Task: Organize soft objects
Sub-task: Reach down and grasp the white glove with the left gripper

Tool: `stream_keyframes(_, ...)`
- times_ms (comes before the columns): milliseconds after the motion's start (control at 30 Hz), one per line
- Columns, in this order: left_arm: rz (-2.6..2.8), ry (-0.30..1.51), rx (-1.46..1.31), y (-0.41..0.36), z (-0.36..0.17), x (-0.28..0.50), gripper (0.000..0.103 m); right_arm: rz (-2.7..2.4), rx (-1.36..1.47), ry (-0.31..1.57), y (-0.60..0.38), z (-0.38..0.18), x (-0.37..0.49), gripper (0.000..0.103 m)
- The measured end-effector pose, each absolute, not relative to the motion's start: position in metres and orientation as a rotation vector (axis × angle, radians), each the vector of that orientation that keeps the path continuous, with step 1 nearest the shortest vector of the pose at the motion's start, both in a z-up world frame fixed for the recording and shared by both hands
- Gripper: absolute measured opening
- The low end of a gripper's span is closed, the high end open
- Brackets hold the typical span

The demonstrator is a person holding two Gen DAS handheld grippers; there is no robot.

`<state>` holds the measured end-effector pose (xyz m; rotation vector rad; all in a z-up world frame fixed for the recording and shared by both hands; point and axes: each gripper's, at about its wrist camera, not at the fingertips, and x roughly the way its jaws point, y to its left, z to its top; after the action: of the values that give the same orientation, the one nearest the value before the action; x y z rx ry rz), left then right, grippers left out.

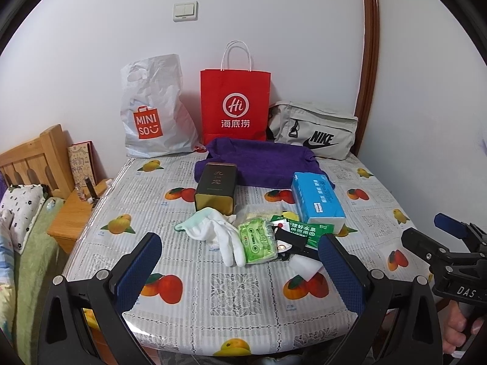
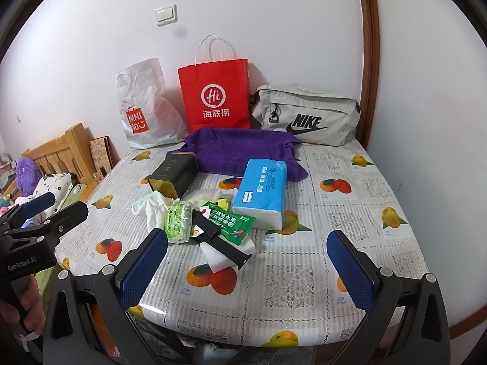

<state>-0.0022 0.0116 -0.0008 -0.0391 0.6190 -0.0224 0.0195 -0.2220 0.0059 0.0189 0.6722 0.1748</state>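
Both views: even, soft indoor light, moderately bright; source not in frame. Glare patch on glossy fruit-print plastic cloth over surface point(image 1: 213, 301) at near edge, both views. Soft shadows behind red paper carrier bag point(image 2: 214, 97) on white wall point(image 2: 304, 30). Strong fisheye bend: brown wooden door frame point(image 1: 369, 45) curves; corners vignette black. Focus sharp centrally, slight softening toward rim.
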Motion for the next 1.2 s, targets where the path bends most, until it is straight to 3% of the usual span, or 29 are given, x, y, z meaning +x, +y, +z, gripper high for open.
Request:
stream_keyframes(1033,-0.05,0.838,-0.063,0.054,-0.136,0.142,0.103,0.201,0.004,0.893,-0.218,-0.106,0.09,0.103)
stream_keyframes(1200,-0.091,0.851,-0.047,0.051,-0.151,0.161,0.096,0.188,-0.006,0.937,-0.217,-0.12,0.104,0.103)
